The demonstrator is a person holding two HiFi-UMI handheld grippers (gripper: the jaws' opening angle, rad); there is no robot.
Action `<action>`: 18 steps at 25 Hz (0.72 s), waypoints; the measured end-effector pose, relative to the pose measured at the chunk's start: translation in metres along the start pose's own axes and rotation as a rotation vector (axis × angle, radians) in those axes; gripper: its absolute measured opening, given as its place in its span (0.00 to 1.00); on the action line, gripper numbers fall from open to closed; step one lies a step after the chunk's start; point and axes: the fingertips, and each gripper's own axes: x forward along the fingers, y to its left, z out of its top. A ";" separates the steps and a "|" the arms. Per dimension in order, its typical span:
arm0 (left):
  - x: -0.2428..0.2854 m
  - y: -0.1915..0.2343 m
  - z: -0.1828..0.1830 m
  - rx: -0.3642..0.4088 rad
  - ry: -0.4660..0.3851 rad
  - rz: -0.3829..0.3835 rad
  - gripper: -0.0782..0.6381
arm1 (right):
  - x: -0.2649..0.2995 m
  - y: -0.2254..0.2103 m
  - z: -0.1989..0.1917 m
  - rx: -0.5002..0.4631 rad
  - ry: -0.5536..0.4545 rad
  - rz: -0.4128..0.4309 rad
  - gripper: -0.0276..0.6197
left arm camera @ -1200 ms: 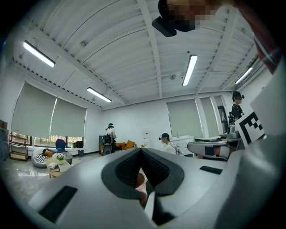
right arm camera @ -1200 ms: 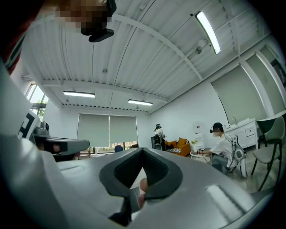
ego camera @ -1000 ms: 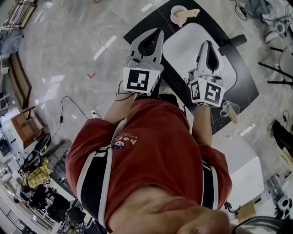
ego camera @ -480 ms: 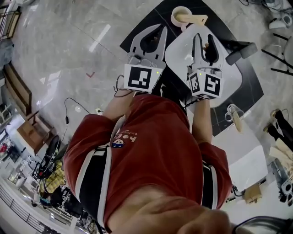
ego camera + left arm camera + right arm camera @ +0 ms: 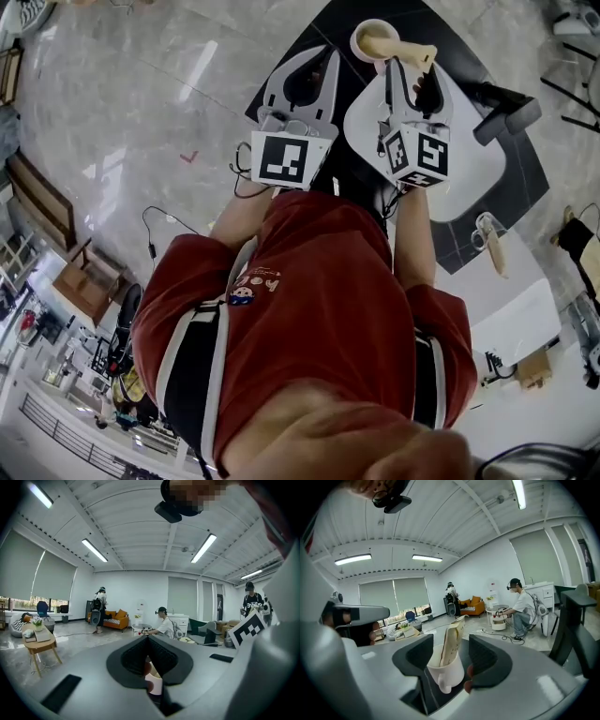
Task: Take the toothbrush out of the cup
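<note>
The toothbrush (image 5: 451, 644) is standing in the cup (image 5: 447, 674), out on the black mat (image 5: 514, 183) just past the white board (image 5: 469, 164). The right gripper (image 5: 413, 80) has just popped its jaws wide and moved in closer, so the brush sits framed between them, not gripped yet. The left gripper (image 5: 148, 638) is pinched shut on nothing. Only the cup's rim looks likely to crowd the grab.

Cream cup (image 5: 447, 671) stands upright, beige toothbrush (image 5: 452, 641) leaning out of it.
</note>
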 end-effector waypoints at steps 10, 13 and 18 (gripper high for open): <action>0.025 0.012 -0.004 -0.019 0.022 -0.057 0.12 | 0.019 -0.002 -0.005 -0.004 0.027 -0.064 0.32; 0.031 0.017 -0.008 -0.020 0.032 -0.069 0.12 | 0.020 -0.002 -0.004 -0.001 0.023 -0.084 0.22; 0.038 0.016 -0.006 -0.033 0.028 -0.094 0.12 | 0.018 0.004 -0.001 -0.002 0.018 -0.084 0.17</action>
